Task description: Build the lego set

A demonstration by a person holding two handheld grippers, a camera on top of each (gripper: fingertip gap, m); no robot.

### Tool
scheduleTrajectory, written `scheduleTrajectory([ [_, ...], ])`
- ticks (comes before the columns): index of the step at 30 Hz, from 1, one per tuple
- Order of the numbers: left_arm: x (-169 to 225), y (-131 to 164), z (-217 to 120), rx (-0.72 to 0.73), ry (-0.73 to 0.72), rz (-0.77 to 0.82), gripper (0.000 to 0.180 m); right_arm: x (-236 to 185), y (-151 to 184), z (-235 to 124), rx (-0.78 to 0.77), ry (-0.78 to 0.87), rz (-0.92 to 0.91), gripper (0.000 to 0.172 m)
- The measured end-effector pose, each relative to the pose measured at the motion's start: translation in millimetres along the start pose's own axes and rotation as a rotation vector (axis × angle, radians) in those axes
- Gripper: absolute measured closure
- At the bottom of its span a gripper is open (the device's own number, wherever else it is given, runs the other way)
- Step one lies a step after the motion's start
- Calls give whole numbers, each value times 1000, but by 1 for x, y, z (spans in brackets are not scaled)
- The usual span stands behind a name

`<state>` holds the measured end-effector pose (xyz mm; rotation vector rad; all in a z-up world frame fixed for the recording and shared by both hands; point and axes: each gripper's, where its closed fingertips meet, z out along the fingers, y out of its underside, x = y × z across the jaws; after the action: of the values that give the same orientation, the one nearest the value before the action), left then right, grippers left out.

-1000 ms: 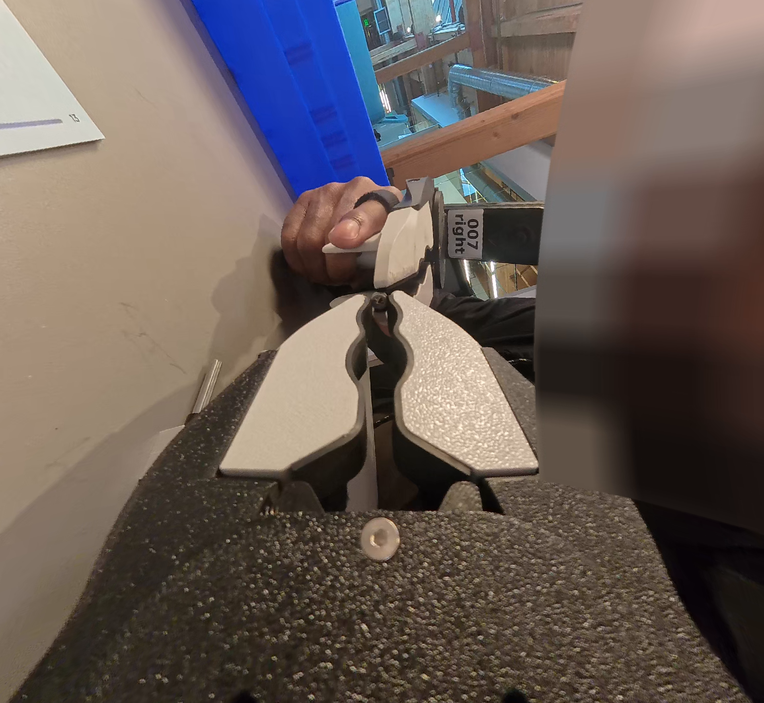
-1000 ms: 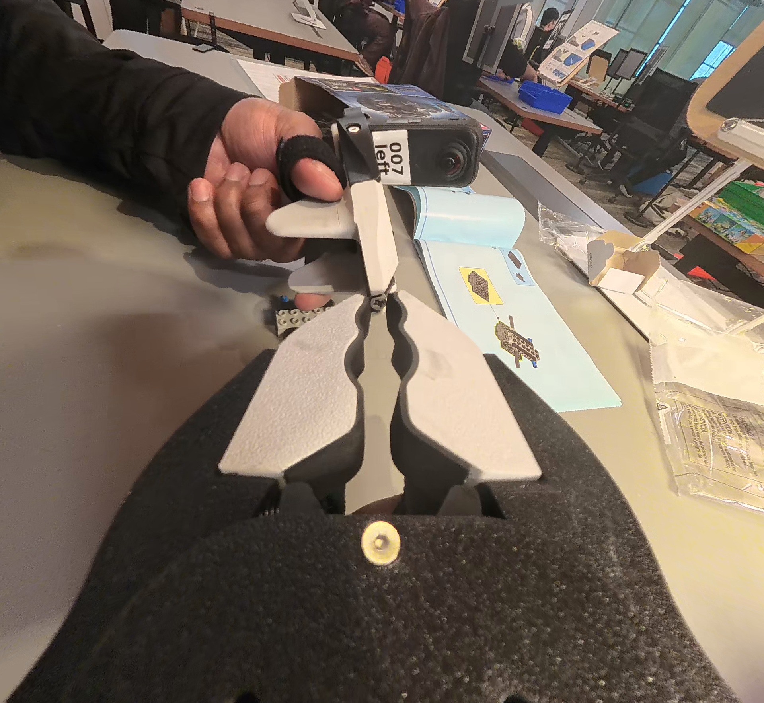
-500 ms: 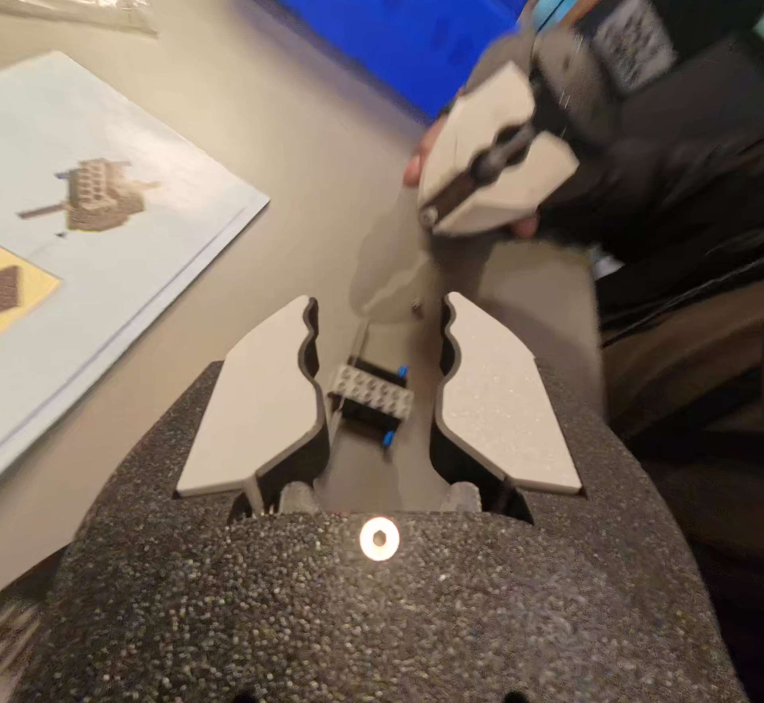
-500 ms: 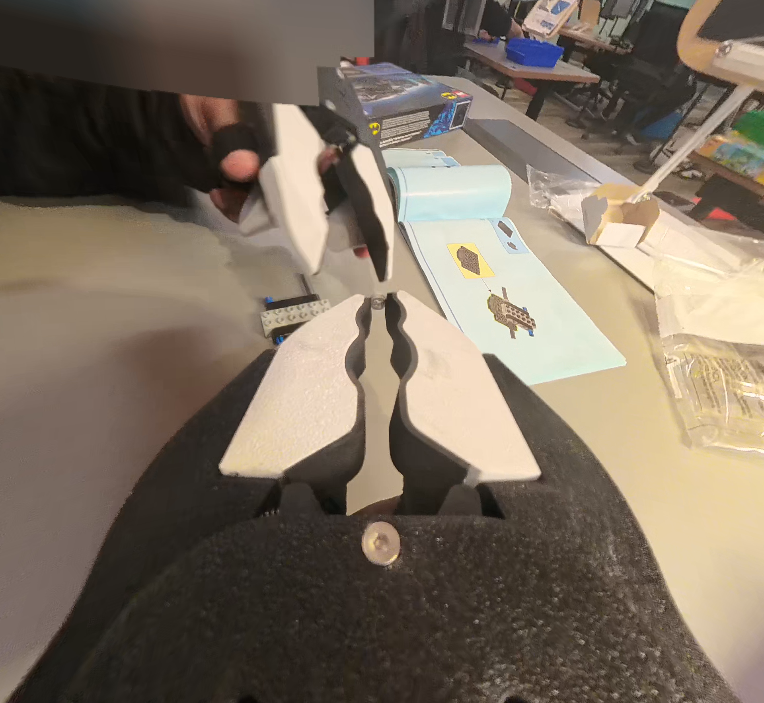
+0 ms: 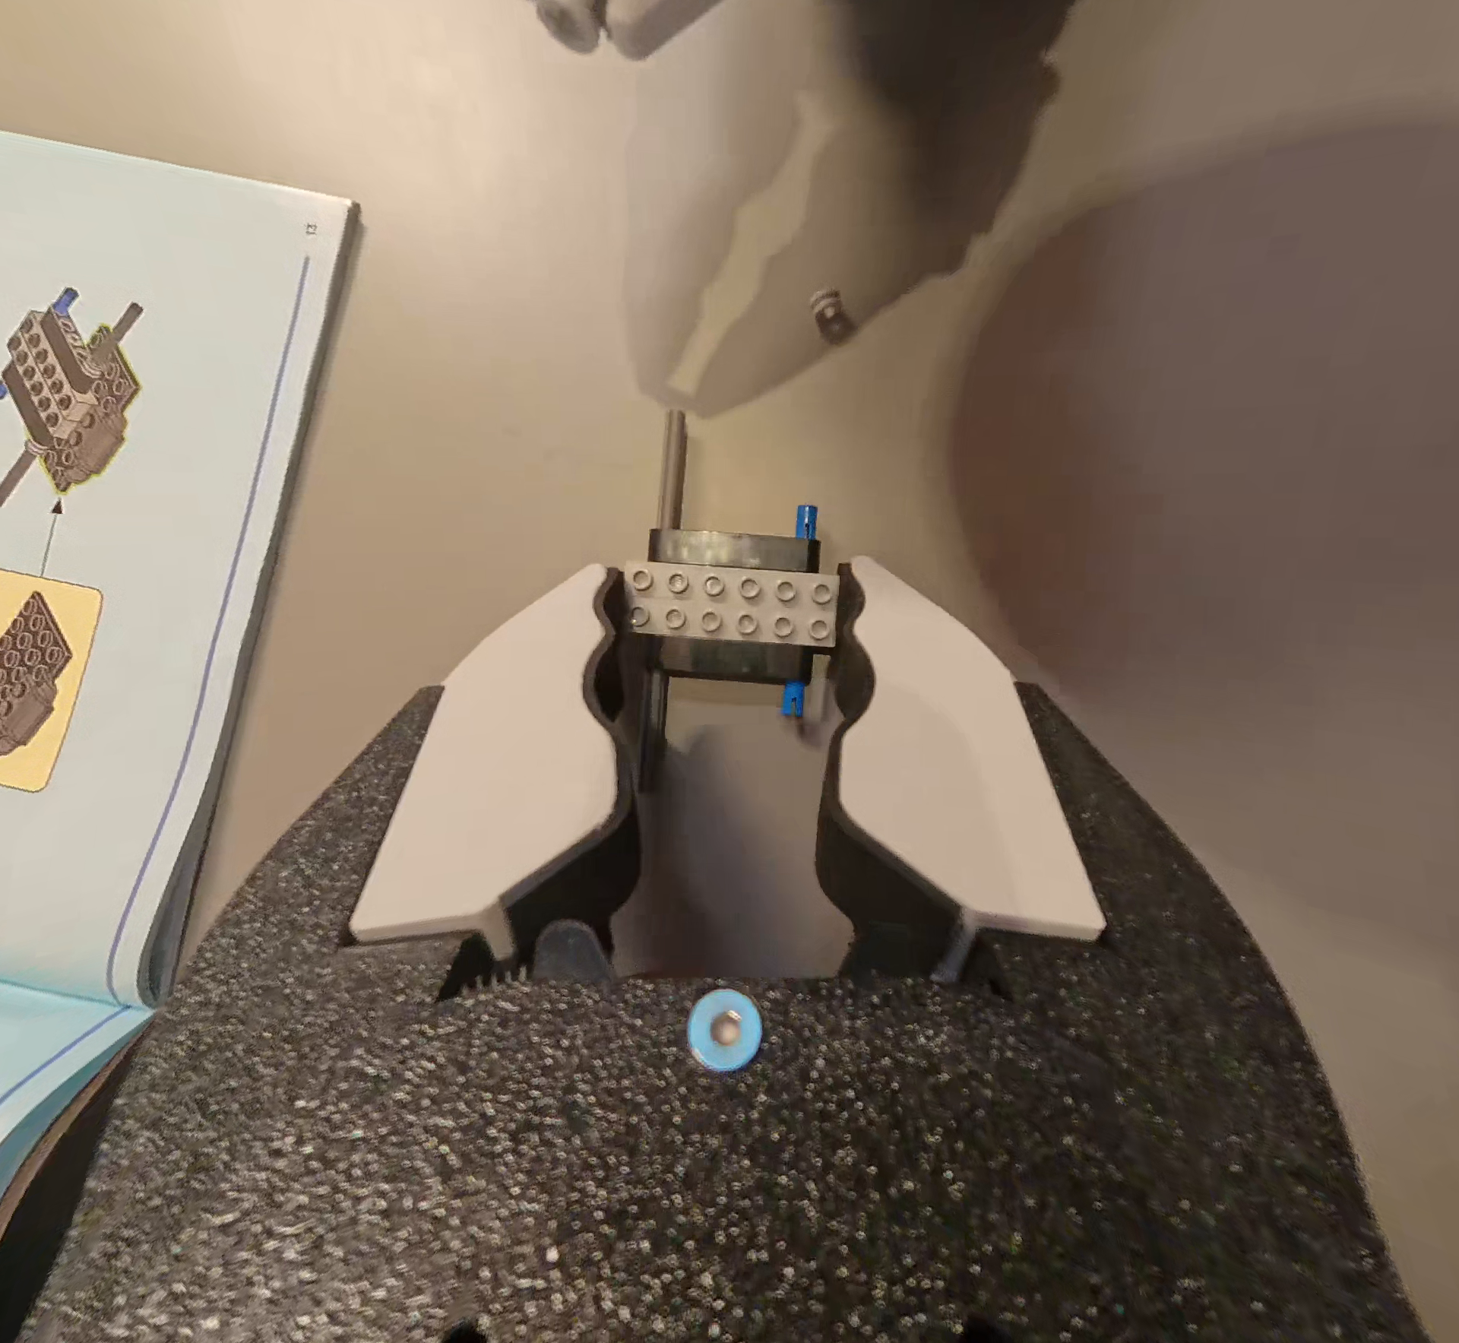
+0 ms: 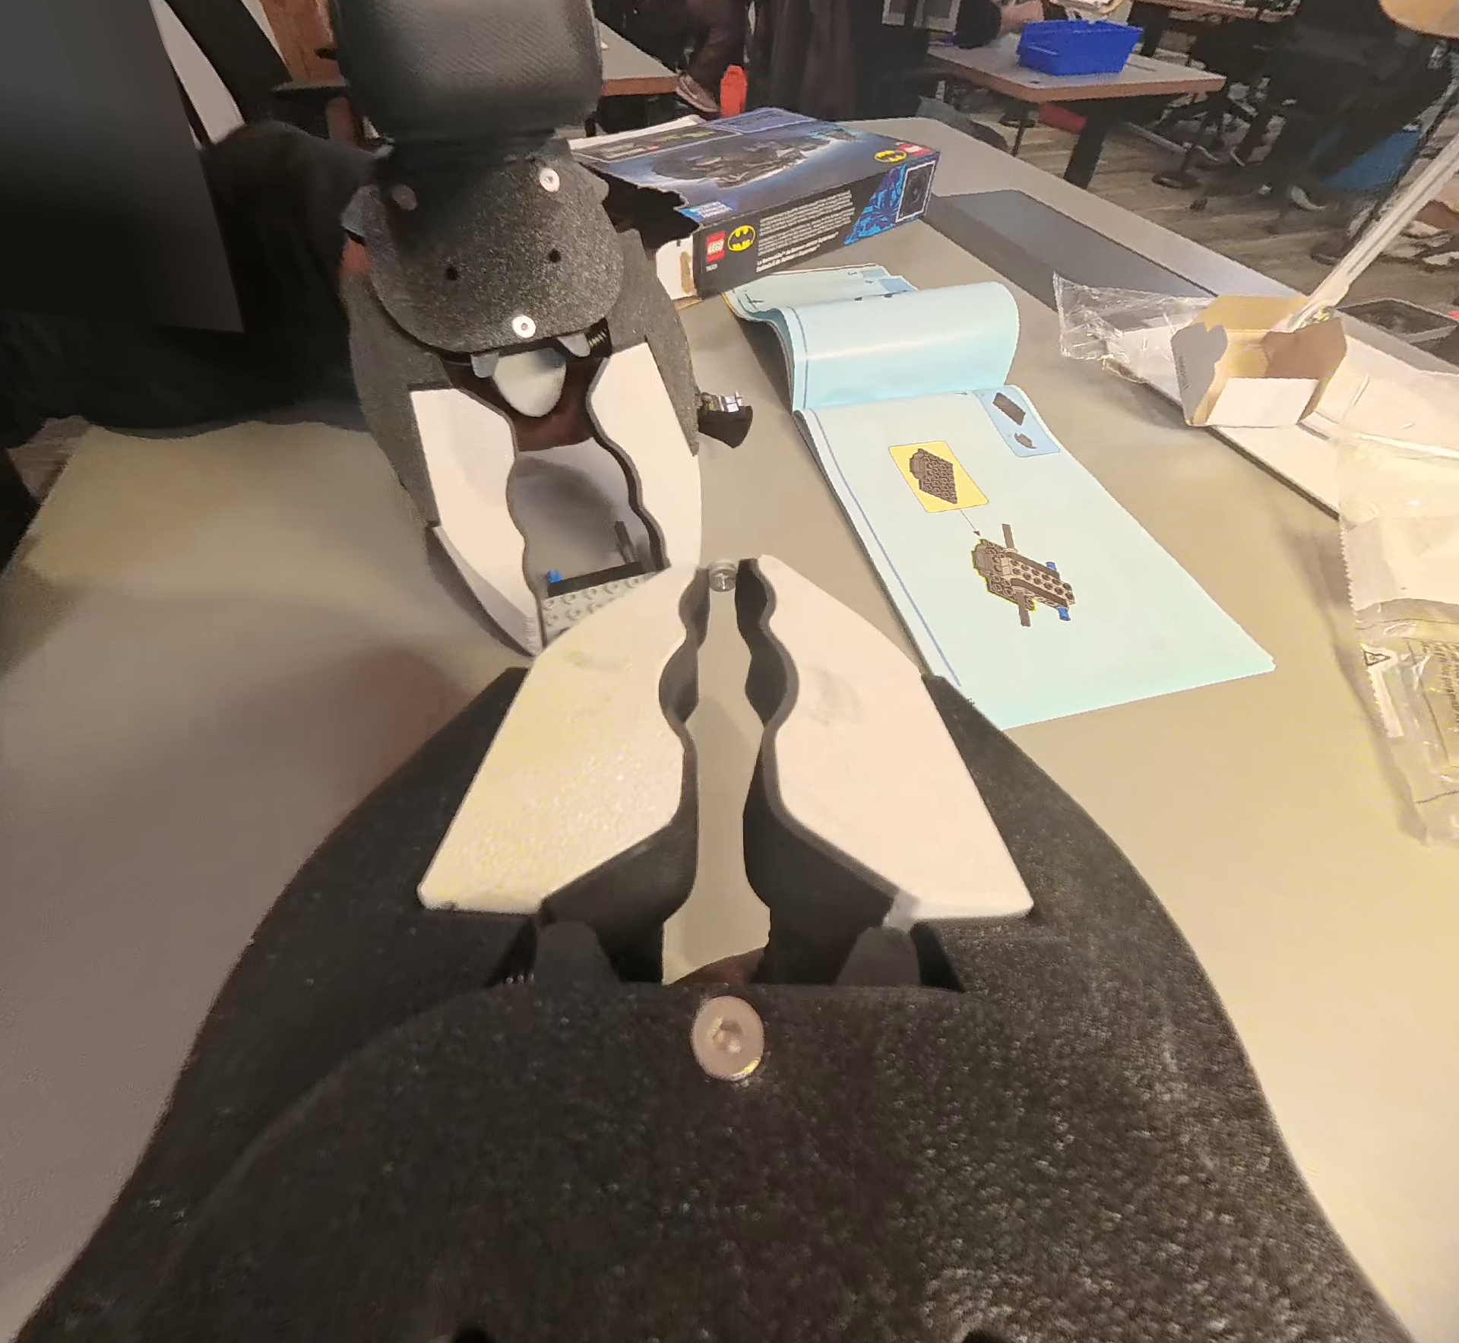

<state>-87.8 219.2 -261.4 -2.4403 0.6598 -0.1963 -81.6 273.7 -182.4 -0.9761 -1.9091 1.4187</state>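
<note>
Left gripper [image 5: 730,614] clamps grey brick assembly [image 5: 730,609] on table; right gripper [image 6: 722,579], just beside, pinches small grey round piece [image 6: 721,575].

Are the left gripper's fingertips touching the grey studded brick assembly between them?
Cannot tell. In the left wrist view the left gripper brackets the grey studded brick assembly closely at both ends, but neither contact nor a gap shows plainly.

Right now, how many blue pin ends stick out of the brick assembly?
2: one blue pin end on the far side of the assembly, another on its near side. Others may be hidden.
</note>
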Motion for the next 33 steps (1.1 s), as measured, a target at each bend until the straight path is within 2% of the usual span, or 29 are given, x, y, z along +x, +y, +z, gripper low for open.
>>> scheduleTrajectory([
  [3, -7, -7, -4, 81, 4, -44, 129, 3, -1, -2, 11, -6, 29, 165],
  [5, -12, -24, -16, 217, 7, -66, 129, 7, 0, -3, 8, 7, 36, 165],
  [9, -21, -42, -31, 365, -73, -9, 129, 7, 0, -3, -1, 26, 17, 165],
  [15, -17, -54, -33, 420, -121, 97, 129, 6, -2, -4, 3, 35, -4, 165],
  [33, -10, -57, -29, 410, -109, 145, 129, 1, 2, -3, -31, 23, -53, 165],
])
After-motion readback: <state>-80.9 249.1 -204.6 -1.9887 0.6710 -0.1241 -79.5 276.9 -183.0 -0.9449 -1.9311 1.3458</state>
